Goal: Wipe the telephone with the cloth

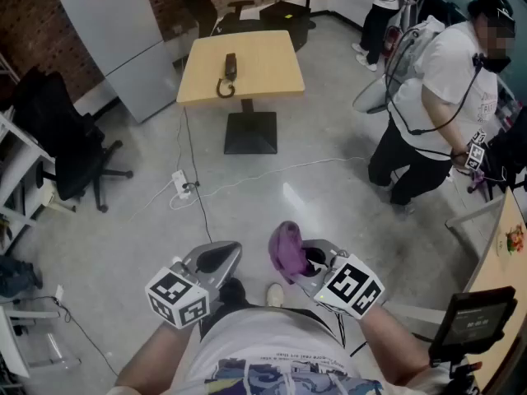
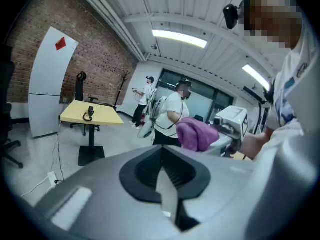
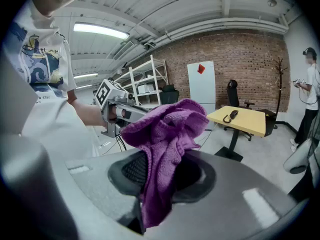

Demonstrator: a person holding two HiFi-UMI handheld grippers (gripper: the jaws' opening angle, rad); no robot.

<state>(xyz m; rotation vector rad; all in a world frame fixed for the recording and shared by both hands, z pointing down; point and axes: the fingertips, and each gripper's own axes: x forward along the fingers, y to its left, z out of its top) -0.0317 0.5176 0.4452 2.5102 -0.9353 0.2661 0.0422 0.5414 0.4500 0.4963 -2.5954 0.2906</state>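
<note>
There are two grippers, the left gripper (image 1: 216, 260) and the right gripper (image 1: 306, 263). One purple cloth (image 1: 286, 249) sits between the right one's fingers. Well ahead of the fingers stand one yellow table (image 1: 263, 64) bearing one telephone (image 1: 230, 66), one white panel (image 1: 123, 39) and two black office chairs (image 1: 62, 151). Two other people (image 1: 436, 97) stand to the right of the fingers.

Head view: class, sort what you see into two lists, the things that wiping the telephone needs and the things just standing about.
For the job:
telephone, on the table
cloth, clamped in the right gripper
left gripper, shut and empty

Just about:
office chair
white panel
power strip on the floor
second person
</note>
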